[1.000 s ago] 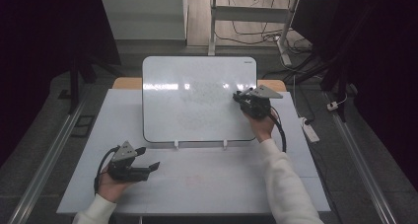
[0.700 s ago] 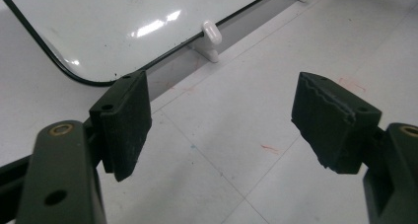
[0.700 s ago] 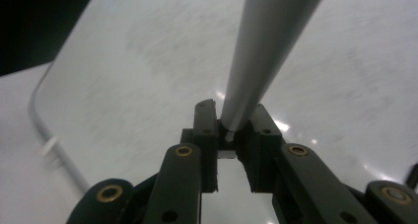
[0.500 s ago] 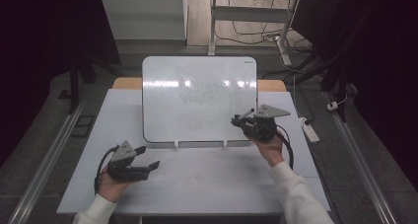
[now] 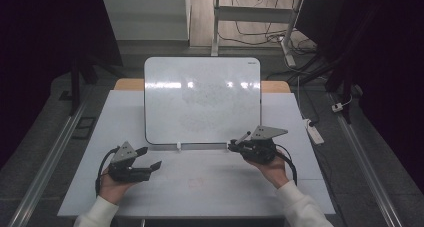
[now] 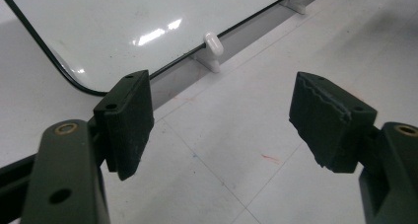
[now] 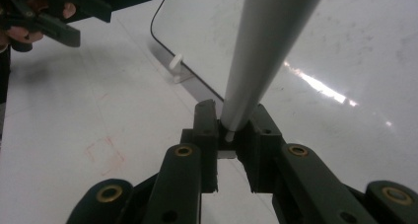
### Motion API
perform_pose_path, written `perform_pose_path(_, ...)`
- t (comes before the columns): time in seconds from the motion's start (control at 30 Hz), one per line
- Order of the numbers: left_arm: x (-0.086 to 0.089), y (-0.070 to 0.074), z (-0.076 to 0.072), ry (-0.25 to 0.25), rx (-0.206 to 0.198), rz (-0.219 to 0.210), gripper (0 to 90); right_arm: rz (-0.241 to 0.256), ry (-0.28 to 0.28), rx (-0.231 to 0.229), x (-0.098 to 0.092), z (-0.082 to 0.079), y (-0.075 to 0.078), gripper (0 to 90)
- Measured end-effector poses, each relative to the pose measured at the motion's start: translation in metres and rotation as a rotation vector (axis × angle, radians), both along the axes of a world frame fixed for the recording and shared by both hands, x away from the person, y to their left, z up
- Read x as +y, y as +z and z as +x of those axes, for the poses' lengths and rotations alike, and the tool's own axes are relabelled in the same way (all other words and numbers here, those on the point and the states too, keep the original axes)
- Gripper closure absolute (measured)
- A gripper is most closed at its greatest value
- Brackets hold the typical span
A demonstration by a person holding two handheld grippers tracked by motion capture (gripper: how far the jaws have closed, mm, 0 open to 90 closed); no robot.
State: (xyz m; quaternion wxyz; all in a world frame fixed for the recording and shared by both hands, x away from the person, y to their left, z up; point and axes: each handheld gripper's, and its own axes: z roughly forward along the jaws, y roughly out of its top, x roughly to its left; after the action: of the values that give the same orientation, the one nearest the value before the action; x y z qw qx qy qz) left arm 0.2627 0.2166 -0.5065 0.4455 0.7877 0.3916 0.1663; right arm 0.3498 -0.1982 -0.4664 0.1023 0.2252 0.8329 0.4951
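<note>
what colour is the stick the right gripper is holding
Light grey; the stick clamped in the right gripper shows best in the right gripper view.

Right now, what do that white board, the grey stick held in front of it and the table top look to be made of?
The whiteboard looks like glossy coated sheet: lamp glints show on it, with a thin dark rim and small white plastic-looking feet. The grey stick clamped in the right tool seems smooth matte plastic or metal; I cannot tell which. The table top looks like matte white laminate, faintly scuffed.

whiteboard (image 5: 202,99) on table (image 5: 200,187), tools before it
</note>
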Motion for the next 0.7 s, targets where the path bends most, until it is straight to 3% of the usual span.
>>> perform_pose_path(0.23,-0.009,0.005,0.002,-0.029,-0.027,-0.035,28.2,-0.023,0.035,0.026,0.009,-0.003,-0.005,77.3)
perform_pose_path(0.33,-0.019,0.011,0.007,-0.049,-0.042,-0.030,29.3,-0.030,0.054,0.035,0.014,-0.003,-0.007,77.3)
perform_pose_path(0.5,-0.042,0.021,0.017,-0.127,-0.074,-0.052,30.8,-0.042,0.076,0.052,0.022,-0.002,-0.011,77.3)
perform_pose_path(0.6,-0.054,0.019,0.025,-0.164,-0.059,-0.090,32.1,-0.047,0.088,0.063,0.026,-0.001,-0.013,77.3)
perform_pose_path(0.7,-0.062,0.014,0.031,-0.183,-0.052,-0.095,32.8,-0.056,0.105,0.077,0.031,0.000,-0.015,77.3)
